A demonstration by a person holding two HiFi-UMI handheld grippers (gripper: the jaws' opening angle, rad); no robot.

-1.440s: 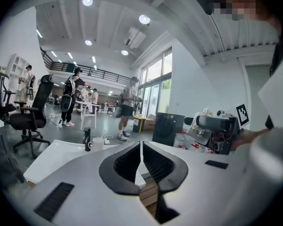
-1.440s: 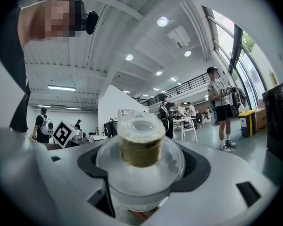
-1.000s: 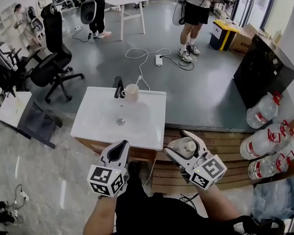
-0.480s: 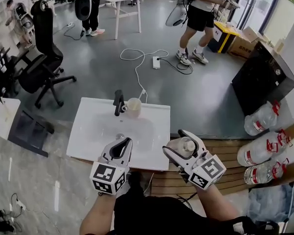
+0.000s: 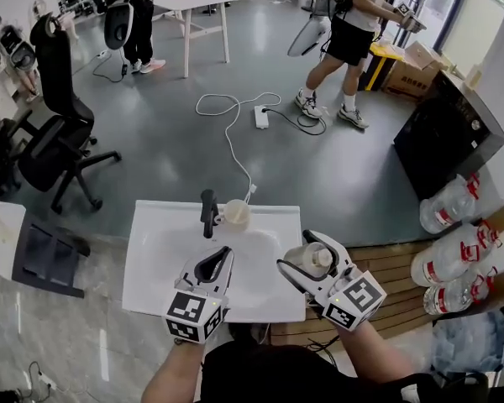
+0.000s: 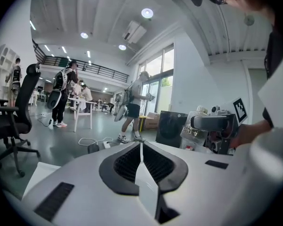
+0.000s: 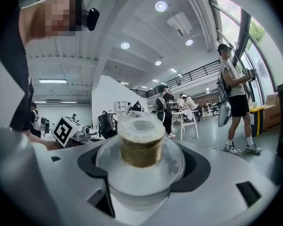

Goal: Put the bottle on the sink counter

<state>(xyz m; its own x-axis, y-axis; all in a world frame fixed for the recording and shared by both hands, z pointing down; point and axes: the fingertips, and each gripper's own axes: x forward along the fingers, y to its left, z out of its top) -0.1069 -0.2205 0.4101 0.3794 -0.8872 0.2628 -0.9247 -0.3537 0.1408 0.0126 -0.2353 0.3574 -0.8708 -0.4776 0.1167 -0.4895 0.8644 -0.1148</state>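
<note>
left hand-held gripper point(image 5: 219, 257) at lower centre of head view, jaws clenched together with nothing between them, confirmed in left gripper view point(image 6: 140, 149). it sits over the front edge of the white sink worktop point(image 5: 155, 250). right hand-held gripper point(image 5: 312, 250) just right of it, lower centre-right of frame, grasping the bottle point(image 5: 306, 263). in right gripper view the jaws point(image 7: 144, 175) are closed round the clear plastic body of the bottle point(image 7: 141, 142), its cap end pointing at the camera, brownish band under a cloudy top. in head view the bottle overlaps the right front edge of the worktop, held up and not set down; cannot tell how high above it. left gripper view also catches the bottle point(image 6: 192, 132) at right of frame. behind the grippers the basin is sunk into the worktop; a black faucet point(image 5: 207, 212) stands on the back rim with a pale cup point(image 5: 236, 214) just beside it on the right. right of the worktop a wooden slatted platform point(image 5: 391, 259), then large water jugs point(image 5: 450, 257) at the right edge of frame. further up: black cabinet point(image 5: 441, 133) at right, black office chair point(image 5: 55, 120) at left, white cable and power strip point(image 5: 259, 116) on the grey floor in the middle. upper right a person point(image 5: 357, 32) in shorts walking; upper left a white table point(image 5: 189, 2).
</note>
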